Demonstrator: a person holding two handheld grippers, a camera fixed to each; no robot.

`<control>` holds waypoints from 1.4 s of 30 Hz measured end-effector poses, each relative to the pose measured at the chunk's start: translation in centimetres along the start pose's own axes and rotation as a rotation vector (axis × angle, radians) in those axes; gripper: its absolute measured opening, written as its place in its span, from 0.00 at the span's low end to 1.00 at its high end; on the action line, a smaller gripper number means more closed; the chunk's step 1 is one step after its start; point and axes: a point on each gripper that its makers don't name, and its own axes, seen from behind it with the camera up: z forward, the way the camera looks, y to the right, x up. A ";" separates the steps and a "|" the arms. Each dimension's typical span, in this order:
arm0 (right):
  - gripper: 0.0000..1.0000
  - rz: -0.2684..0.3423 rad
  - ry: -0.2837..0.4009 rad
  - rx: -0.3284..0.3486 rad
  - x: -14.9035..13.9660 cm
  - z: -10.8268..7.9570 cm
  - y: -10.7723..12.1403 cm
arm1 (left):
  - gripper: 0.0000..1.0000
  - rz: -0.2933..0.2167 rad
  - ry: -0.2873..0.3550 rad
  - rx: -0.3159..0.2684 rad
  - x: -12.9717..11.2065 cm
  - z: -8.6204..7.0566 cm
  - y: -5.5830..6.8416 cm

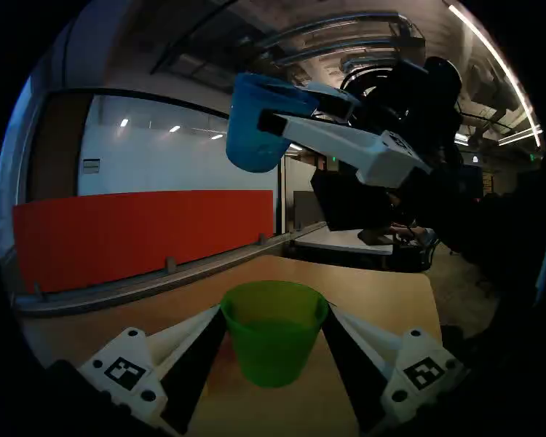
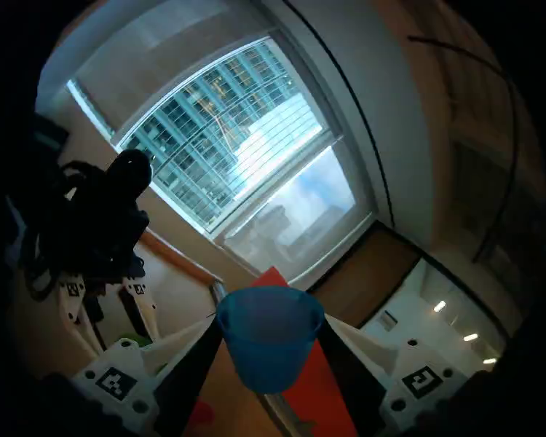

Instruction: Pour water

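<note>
- Blue cup point(image 1: 252, 124) is high in the air, well above the green cup point(image 1: 274, 342) and a little to one side of it in the left gripper view. It leans only slightly and no stream leaves its rim.
- Right gripper point(image 2: 270, 329) is closed partway, with both fingers pressed on the blue cup's side walls just below the rim. The cup sits squarely between them.
- Left gripper point(image 1: 274, 319) has the green cup the same way, a finger on each flank, over the wooden surface point(image 1: 378, 291). Whether the base rests on the surface or hangs just above it cannot be told.
- A faint level line shows through the green wall, possibly liquid, but this is uncertain. The blue cup's contents are not visible.
- Handling judgement: both cups look like thin moulded plastic, light and smooth. The walls probably flex under a hard squeeze.
- The taper narrows downward, so a loose grip could let a cup slide down and out.
- The best hold seems to be high on the wall, near the stiffer rim, as now.
- With water inside, the weight would shift toward the lip as the cup tips, so a slow roll is advised, with the blue rim brought over the green mouth first.
</note>
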 end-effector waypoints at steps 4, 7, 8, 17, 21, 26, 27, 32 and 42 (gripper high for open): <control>0.91 0.176 0.017 0.020 1.0 -0.2 -0.3 | 0.87 0.000 0.000 0.001 0.0 0.0 0.0; 0.91 0.299 0.031 0.041 1.8 -0.4 -0.6 | 0.87 0.003 0.001 0.005 0.0 0.0 0.0; 0.91 0.335 0.035 0.048 2.1 -0.5 -0.7 | 0.87 0.004 0.001 0.006 0.0 0.0 0.0; 0.91 0.589 0.034 0.127 2.8 -0.9 -2.0 | 0.87 0.014 0.004 0.009 0.4 0.0 0.0; 0.91 0.667 0.021 0.144 2.7 -0.9 -2.2 | 0.87 0.017 0.004 0.013 0.4 0.0 -0.1; 0.91 0.719 0.003 0.150 1.9 -0.8 -2.0 | 0.87 0.019 0.003 0.022 0.5 -0.1 -0.4; 0.91 0.716 -0.003 0.148 1.6 -0.8 -2.0 | 0.87 0.020 0.002 0.024 0.5 -0.1 -0.5; 0.91 0.683 -0.039 0.136 0.3 -1.3 -2.0 | 0.87 0.023 -0.003 0.040 0.3 -0.3 -1.2; 0.91 0.673 -0.079 0.109 -1.7 -2.9 -1.4 | 0.87 0.020 -0.020 0.073 -0.3 -1.3 -2.8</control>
